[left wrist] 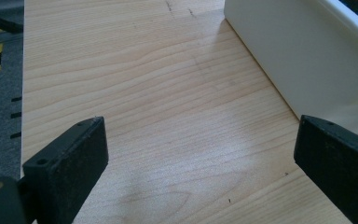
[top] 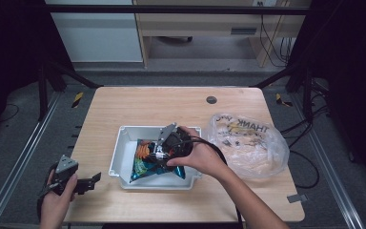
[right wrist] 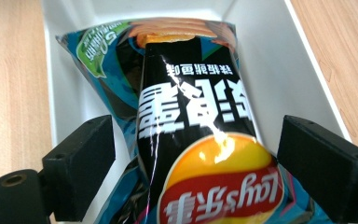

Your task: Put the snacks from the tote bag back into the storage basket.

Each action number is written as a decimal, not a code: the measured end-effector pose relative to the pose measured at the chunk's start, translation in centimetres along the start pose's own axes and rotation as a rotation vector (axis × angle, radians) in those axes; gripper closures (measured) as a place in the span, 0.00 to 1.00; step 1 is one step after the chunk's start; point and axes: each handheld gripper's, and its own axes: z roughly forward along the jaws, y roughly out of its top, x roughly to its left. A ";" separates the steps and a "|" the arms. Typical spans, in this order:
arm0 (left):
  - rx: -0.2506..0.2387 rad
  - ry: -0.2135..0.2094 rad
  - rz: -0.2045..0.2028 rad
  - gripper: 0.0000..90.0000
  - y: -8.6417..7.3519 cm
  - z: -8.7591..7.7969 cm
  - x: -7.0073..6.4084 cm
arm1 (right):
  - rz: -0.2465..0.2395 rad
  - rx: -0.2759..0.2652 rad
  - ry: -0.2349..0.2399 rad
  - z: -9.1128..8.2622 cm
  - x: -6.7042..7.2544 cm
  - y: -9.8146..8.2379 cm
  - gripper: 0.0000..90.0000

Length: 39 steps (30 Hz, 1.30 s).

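A blue and black Lay's chips bag [top: 145,164] lies inside a white bin [top: 118,151] at the middle of the table. My right gripper [top: 158,153] hovers over the bag, held by a hand from the right. In the right gripper view the bag [right wrist: 200,112] lies between the two jaws of my right gripper [right wrist: 200,165], which stands open with a gap on each side. My left gripper [top: 93,180] rests near the table's front left corner, apart from the bin. It [left wrist: 200,158] is open over bare wood, with the bin's white wall [left wrist: 289,56] to its right.
A crumpled clear plastic bag [top: 250,143] printed THANK YOU lies on the table right of the bin. A round cable hole [top: 211,99] sits near the far edge. Bare wood [top: 138,105] stretches behind and left of the bin.
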 end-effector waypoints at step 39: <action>0.002 0.001 -0.003 0.03 0.0 0.1 0.0 | 0.131 -0.128 -0.119 -5.8 -1.2 -1.7 0.07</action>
